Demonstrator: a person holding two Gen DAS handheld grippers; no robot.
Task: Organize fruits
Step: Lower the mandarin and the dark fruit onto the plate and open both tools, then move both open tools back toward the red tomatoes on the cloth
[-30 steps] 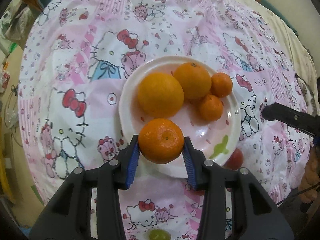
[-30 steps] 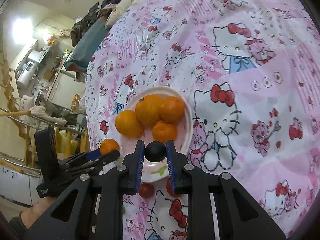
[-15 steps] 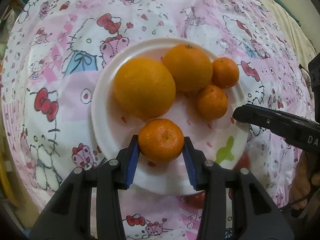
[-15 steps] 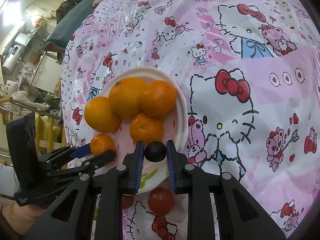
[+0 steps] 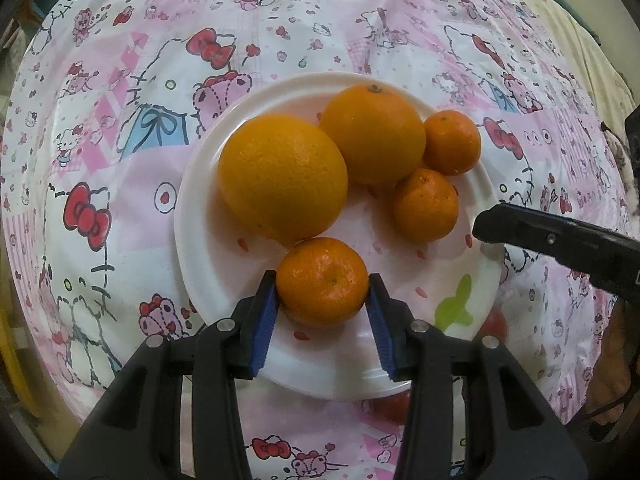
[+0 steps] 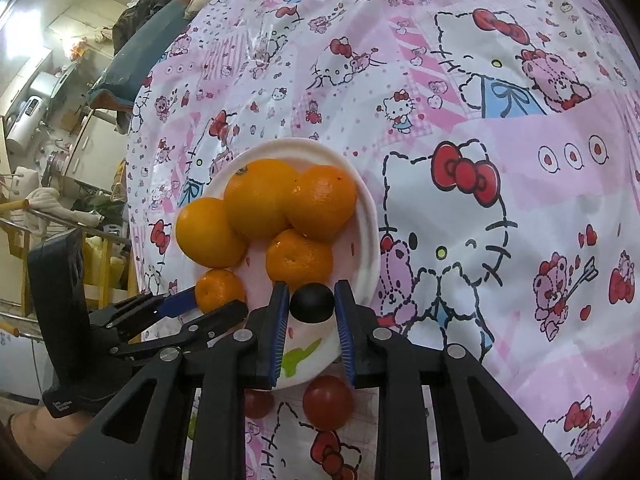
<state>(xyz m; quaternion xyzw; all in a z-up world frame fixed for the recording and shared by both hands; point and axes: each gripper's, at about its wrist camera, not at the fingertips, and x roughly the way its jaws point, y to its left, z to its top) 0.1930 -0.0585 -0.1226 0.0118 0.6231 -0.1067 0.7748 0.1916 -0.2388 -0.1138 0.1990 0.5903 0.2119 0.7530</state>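
Four oranges and mandarins already sit on the white plate (image 5: 192,216). My left hand-held gripper (image 5: 322,300) clamps a fifth mandarin (image 5: 322,280) low over the plate's near side, not yet released. My right hand-held gripper (image 6: 311,312) pinches a small dark round fruit (image 6: 312,302) over the plate's edge. Two red fruits (image 6: 328,402) lie on the patterned cloth (image 6: 520,160) beside the plate, unsorted as I judge it.

Two close downward views, shared plate (image 5: 192,216)
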